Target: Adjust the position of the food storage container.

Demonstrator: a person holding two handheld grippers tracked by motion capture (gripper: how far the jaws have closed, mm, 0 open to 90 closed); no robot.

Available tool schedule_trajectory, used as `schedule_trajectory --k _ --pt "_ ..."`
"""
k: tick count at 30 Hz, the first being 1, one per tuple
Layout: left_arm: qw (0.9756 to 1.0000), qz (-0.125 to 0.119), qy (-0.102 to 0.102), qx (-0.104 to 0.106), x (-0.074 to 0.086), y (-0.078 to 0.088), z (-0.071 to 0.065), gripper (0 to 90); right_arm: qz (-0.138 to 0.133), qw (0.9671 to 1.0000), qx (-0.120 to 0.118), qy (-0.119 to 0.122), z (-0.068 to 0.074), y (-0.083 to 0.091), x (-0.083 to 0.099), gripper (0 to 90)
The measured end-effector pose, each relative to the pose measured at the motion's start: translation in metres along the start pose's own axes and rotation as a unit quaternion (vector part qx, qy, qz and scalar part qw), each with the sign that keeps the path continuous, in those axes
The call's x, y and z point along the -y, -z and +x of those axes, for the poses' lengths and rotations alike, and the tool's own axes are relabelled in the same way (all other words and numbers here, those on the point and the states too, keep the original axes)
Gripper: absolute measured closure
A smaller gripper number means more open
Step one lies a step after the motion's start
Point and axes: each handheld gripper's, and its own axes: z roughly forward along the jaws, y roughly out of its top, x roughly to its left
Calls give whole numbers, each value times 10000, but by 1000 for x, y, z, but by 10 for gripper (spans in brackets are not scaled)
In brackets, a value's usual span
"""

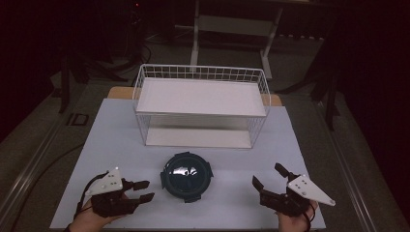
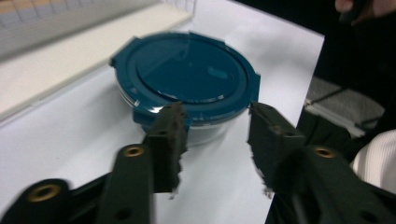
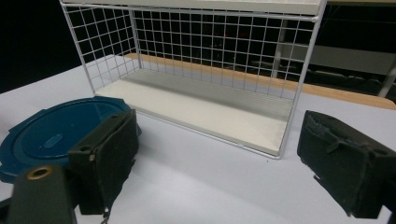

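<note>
High view, container: round, teal lid, container [image 1: 186, 176] sits on the white bench [image 1: 111, 140], front centre, just in front of the wire rack [image 1: 200, 104].
High view, left gripper: left gripper [image 1: 144, 190] low on the bench, left of the container, tips aimed at it, near but apart; jaws part-way apart, nothing between.
High view, right gripper: right gripper [image 1: 269, 176] right of the container, well apart from it, jaws spread wide, empty.
Left gripper view, container: container [image 2: 187, 74] straight ahead, lid clipped on, clear wall under the lid rim.
Left gripper view, jaws: narrowed gap, tips level with the near rim of the lid; contact cannot tell, picture blurred.
Right gripper view, jaws: wide, empty.
Right gripper view, container: container [image 3: 56, 135] at the left, partly behind the left-hand jaw.
Right gripper view, rack: wire rack [image 3: 196, 70] ahead, white tray floor, open front.
</note>
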Motion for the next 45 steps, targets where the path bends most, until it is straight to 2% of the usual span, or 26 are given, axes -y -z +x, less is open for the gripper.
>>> schedule_trajectory --k 2,3,4,6,7,8,11,13,15,17,18,25,41,43,45 --pt "10000 71 -9 6 1 -3 0 676 9 10000 -9 0 0 0 0 125" --pt "9998 189 19 -19 1 -7 1 676 15 10000 -13 -2 0 -1 0 126" --pt "9997 241 50 42 3 -11 2 747 25 10000 -18 -9 0 -1 0 126" --pt "9994 332 89 77 4 -15 3 783 24 10000 -15 -1 0 -1 0 126" --pt "9990 449 63 63 4 -21 2 863 20 10000 -19 -7 0 -1 0 126" --pt "9990 449 63 63 4 -21 2 890 20 10000 -19 -7 0 -1 0 126" --pt "9972 739 92 84 5 -35 2 894 31 10000 -23 -28 0 -1 0 126" --pt "9971 758 75 67 5 -39 2 894 28 10000 -29 -16 0 0 0 126" --pt "9958 906 89 -18 4 -48 3 894 28 10000 -30 -21 -1 0 0 126" --pt "9957 919 108 27 4 -50 4 894 23 10000 -38 -24 -1 0 0 126" --pt "9952 974 104 -54 4 -54 6 895 32 10000 -47 -36 -1 0 0 126" --pt "9950 993 85 20 4 -57 9 896 29 10000 -65 -30 -1 0 0 130" --pt "9951 920 247 -260 4 -54 24 897 26 9999 -127 -44 0 0 0 130" --pt "9948 915 239 -376 3 -54 26 896 33 9999 -145 -52 0 0 0 130" --pt "9956 819 314 -341 3 -53 29 896 37 9999 -144 -55 0 -1 0 130"
